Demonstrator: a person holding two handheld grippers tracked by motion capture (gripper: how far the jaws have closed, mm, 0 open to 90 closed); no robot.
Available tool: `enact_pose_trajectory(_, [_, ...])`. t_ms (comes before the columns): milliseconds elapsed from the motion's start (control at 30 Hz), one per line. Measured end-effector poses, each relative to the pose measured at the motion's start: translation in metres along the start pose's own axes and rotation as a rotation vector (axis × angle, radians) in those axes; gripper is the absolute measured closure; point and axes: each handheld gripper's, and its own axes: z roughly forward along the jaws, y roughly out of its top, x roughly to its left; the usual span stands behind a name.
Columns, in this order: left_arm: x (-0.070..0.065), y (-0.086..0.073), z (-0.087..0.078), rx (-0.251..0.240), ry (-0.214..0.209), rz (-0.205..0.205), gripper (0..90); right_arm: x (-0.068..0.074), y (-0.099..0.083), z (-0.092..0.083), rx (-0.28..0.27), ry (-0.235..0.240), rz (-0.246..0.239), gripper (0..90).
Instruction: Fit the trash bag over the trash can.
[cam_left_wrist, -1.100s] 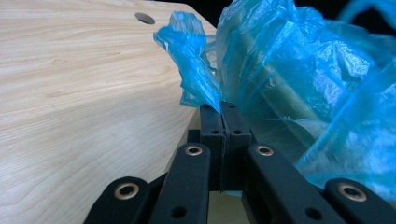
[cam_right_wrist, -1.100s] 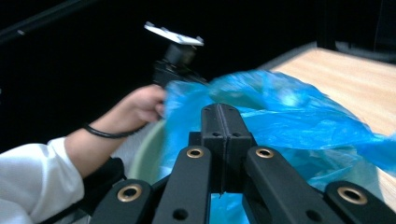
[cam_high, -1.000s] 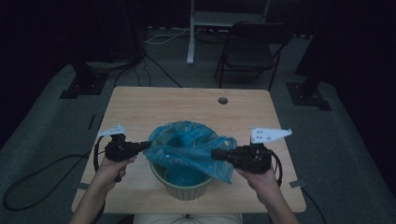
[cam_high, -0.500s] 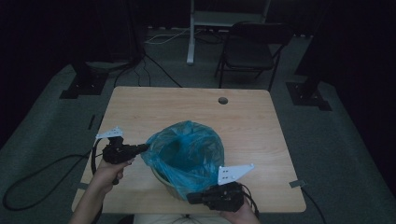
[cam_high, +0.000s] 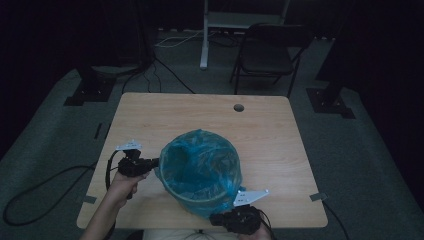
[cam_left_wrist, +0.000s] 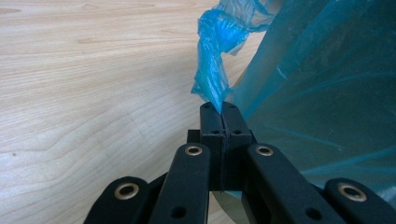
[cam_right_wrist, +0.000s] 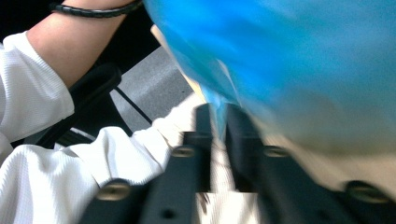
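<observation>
The left gripper (cam_left_wrist: 222, 109) is clenched on a twisted tail of the blue bag (cam_left_wrist: 219, 56), its jaws pressed flat together with the film pinched at their tips. In the high view it (cam_high: 156, 161) sits just left of the bin (cam_high: 187, 199), level with the rim. The right gripper (cam_right_wrist: 218, 116) is at the bin's near side, low by the table (cam_high: 150, 115) edge; its jaws have just been opening and now stand a little apart with a strip of blue film between them. The view is too blurred to say whether the pads press on it.

The bin stands near the table's front edge, between the two grippers, with the bag draped over its mouth and down its outside.

The step looks like pulling the bag's hem down over the rim. To do it well, keep the left pinch firm as an anchor so the liner cannot slide round. Let the right side go only once the film lies snug below the rim, then re-grip farther along. Pull downward, not outward, or the light bin may tip toward the edge.
</observation>
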Motion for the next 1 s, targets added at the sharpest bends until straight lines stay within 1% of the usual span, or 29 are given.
enact_pose_trajectory(33, [-0.001, 0.0, 0.0, 0.002, 0.01, 0.006, 90.0, -0.004, -0.004, -0.004, -0.008, 0.0, 0.022, 73.2])
enact_pose_trajectory(67, [-0.001, 0.001, 0.0, 0.004, 0.012, 0.009, 90.0, -0.009, -0.01, -0.01, -0.015, -0.016, 0.051, 70.9])
enact_pose_trajectory(100, [-0.001, 0.001, -0.001, 0.005, 0.013, 0.011, 90.0, -0.012, -0.012, -0.015, -0.027, -0.038, 0.065, 69.7])
enact_pose_trajectory(133, [-0.001, 0.001, -0.001, 0.006, 0.019, 0.012, 90.0, -0.024, -0.02, -0.032, -0.045, -0.095, 0.13, 66.2])
enact_pose_trajectory(167, [-0.001, 0.001, -0.001, 0.004, 0.017, 0.01, 90.0, -0.024, -0.02, -0.032, -0.045, -0.095, 0.13, 66.2])
enact_pose_trajectory(200, [-0.001, 0.0, -0.002, -0.006, -0.002, 0.004, 90.0, -0.028, -0.022, -0.038, -0.059, -0.114, 0.151, 66.2])
enact_pose_trajectory(233, [-0.001, 0.0, -0.002, -0.008, -0.007, 0.0, 90.0, -0.036, -0.024, -0.056, -0.099, -0.165, 0.181, 64.6])
enact_pose_trajectory(267, [-0.001, -0.001, -0.003, -0.009, -0.004, 0.003, 90.0, -0.036, -0.024, -0.056, -0.099, -0.165, 0.181, 64.6])
enact_pose_trajectory(300, [-0.001, -0.001, -0.003, -0.01, -0.006, 0.005, 90.0, -0.038, -0.023, -0.066, -0.125, -0.193, 0.195, 64.2])
enact_pose_trajectory(333, [-0.001, -0.001, -0.003, -0.01, -0.006, 0.005, 90.0, -0.038, -0.023, -0.066, -0.125, -0.193, 0.195, 64.2])
enact_pose_trajectory(367, [-0.003, -0.002, -0.004, -0.007, -0.003, 0.011, 90.0, -0.04, -0.02, -0.076, -0.158, -0.21, 0.2, 63.5])
enact_pose_trajectory(400, [-0.003, -0.002, -0.005, -0.01, -0.005, 0.01, 90.0, -0.035, -0.006, -0.1, -0.243, -0.24, 0.17, 55.6])
enact_pose_trajectory(433, [-0.003, -0.002, -0.005, -0.01, -0.011, 0.01, 90.0, -0.035, -0.006, -0.1, -0.243, -0.24, 0.17, 55.6])
enact_pose_trajectory(467, [-0.004, -0.002, -0.006, -0.008, -0.009, 0.014, 90.0, -0.031, 0.004, -0.108, -0.28, -0.225, 0.138, 51.6])
enact_pose_trajectory(500, [-0.004, -0.002, -0.006, -0.007, -0.007, 0.015, 90.0, -0.031, 0.004, -0.108, -0.28, -0.225, 0.138, 51.6])
enact_pose_trajectory(567, [-0.004, -0.001, -0.007, -0.009, -0.015, 0.013, 90.0, -0.028, 0.014, -0.114, -0.324, -0.197, 0.127, 49.6])
enact_pose_trajectory(633, [-0.005, -0.001, -0.008, -0.013, -0.022, 0.012, 90.0, -0.023, 0.025, -0.116, -0.348, -0.169, 0.098, 46.4])
enact_pose_trajectory(667, [-0.005, 0.0, -0.008, -0.015, -0.027, 0.013, 90.0, -0.022, 0.029, -0.115, -0.35, -0.151, 0.088, 44.6])
enact_pose_trajectory(733, [-0.006, 0.001, -0.008, -0.013, -0.025, 0.016, 90.0, -0.024, 0.037, -0.11, -0.349, -0.111, 0.087, 42.9])
enact_pose_trajectory(800, [-0.005, 0.001, -0.008, -0.015, -0.026, 0.012, 90.0, -0.028, 0.042, -0.101, -0.305, -0.093, 0.081, 40.8])
enact_pose_trajectory(833, [-0.004, 0.001, -0.008, -0.018, -0.028, 0.009, 90.0, -0.031, 0.044, -0.097, -0.279, -0.077, 0.085, 42.9])
enact_pose_trajectory(867, [-0.004, 0.001, -0.007, -0.017, -0.033, 0.005, 90.0, -0.035, 0.045, -0.093, -0.259, -0.053, 0.091, 47.2])
enact_pose_trajectory(900, [-0.003, 0.002, -0.007, -0.017, -0.034, 0.003, 90.0, -0.04, 0.046, -0.09, -0.244, -0.024, 0.1, 56.2])
enact_pose_trajectory(933, [-0.003, 0.002, -0.007, -0.017, -0.034, 0.003, 90.0, -0.04, 0.046, -0.09, -0.244, -0.024, 0.1, 56.2])
enact_pose_trajectory(967, [-0.003, 0.002, -0.006, -0.012, -0.034, 0.007, 90.0, -0.043, 0.047, -0.087, -0.23, -0.005, 0.1, 69.8])
enact_pose_trajectory(1000, [-0.004, 0.002, -0.005, -0.012, -0.033, 0.006, 90.0, -0.047, 0.048, -0.085, -0.221, -0.021, 0.101, 87.0])
